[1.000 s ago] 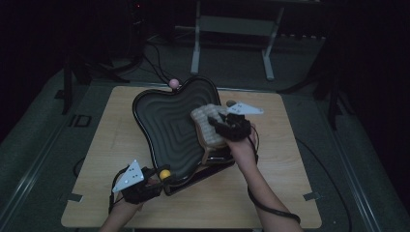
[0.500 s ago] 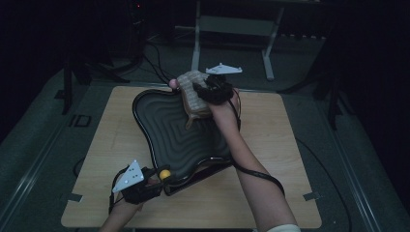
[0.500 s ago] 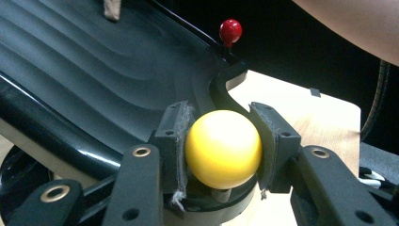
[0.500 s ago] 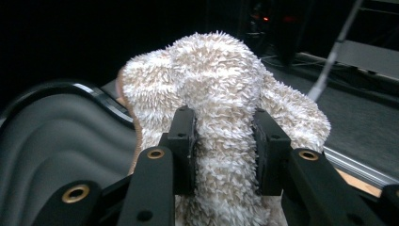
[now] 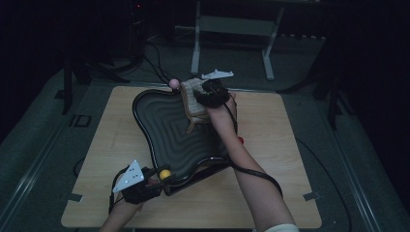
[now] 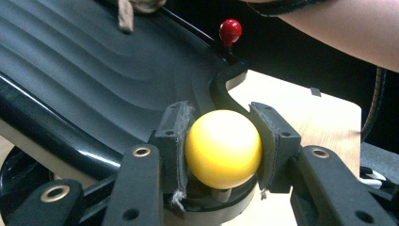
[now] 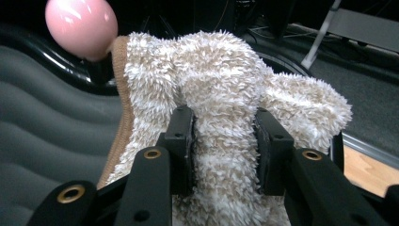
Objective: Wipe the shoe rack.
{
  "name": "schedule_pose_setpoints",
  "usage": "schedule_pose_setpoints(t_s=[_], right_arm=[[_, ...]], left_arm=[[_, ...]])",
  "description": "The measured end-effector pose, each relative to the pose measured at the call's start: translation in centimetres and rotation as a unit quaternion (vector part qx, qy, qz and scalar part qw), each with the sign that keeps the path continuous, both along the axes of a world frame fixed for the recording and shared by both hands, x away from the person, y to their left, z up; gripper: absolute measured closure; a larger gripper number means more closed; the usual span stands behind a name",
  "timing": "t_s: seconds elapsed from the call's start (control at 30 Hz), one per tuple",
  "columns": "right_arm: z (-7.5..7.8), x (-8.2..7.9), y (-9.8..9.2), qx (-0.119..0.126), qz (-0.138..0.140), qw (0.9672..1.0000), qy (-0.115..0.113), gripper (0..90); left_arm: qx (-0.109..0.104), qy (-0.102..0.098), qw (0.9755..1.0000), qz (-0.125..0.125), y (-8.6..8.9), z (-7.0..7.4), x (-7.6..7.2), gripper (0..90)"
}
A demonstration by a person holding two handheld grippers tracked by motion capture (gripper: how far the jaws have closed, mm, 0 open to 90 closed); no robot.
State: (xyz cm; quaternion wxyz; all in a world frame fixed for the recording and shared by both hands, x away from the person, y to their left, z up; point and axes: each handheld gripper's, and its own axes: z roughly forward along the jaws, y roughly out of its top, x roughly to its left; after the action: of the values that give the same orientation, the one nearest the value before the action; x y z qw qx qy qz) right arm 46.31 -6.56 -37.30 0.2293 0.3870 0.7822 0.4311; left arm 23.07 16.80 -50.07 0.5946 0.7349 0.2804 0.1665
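The right gripper [image 5: 199,96] pinches a fluffy cloth [image 7: 221,94] at the tray's [image 5: 159,125] far rim, just beside the pink knob [image 7: 81,27]. The cloth hangs lengthwise toward the tray. The left gripper [image 6: 221,150] clamps the yellow knob [image 6: 223,148] at the near rim

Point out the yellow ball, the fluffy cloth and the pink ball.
Yellow ball [image 6: 223,149], left gripper view, middle of its front.
Fluffy cloth [image 7: 221,75], right gripper view, upper pile above the jaws.
Pink ball [image 7: 81,26], right gripper view, centre of its glossy face.
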Motion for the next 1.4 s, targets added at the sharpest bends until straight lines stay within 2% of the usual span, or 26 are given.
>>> schedule_pose_setpoints(t_s=[0.3,0.43,0.9,1.4], right_arm=[[-1.4,-1.7,-1.4,0.007,0.001,1.0000,0.004,63.7],[-2.0,-2.5,-2.1,0.018,-0.006,0.9998,0.008,63.4],[-3.8,-5.6,-3.6,0.012,-0.018,0.9997,0.015,62.4],[-5.5,-8.3,-4.9,0.013,-0.013,0.9998,0.010,62.4]], left_arm=[[0.001,0.000,1.0000,-0.001,0.0,0.0,0.0,59.1],[0.000,0.001,1.0000,-0.001,0.0,0.0,0.0,59.1],[0.001,0.001,1.0000,-0.001,0.0,0.0,0.0,59.1],[0.000,0.002,1.0000,0.000,0.0,0.0,0.0,59.1]])
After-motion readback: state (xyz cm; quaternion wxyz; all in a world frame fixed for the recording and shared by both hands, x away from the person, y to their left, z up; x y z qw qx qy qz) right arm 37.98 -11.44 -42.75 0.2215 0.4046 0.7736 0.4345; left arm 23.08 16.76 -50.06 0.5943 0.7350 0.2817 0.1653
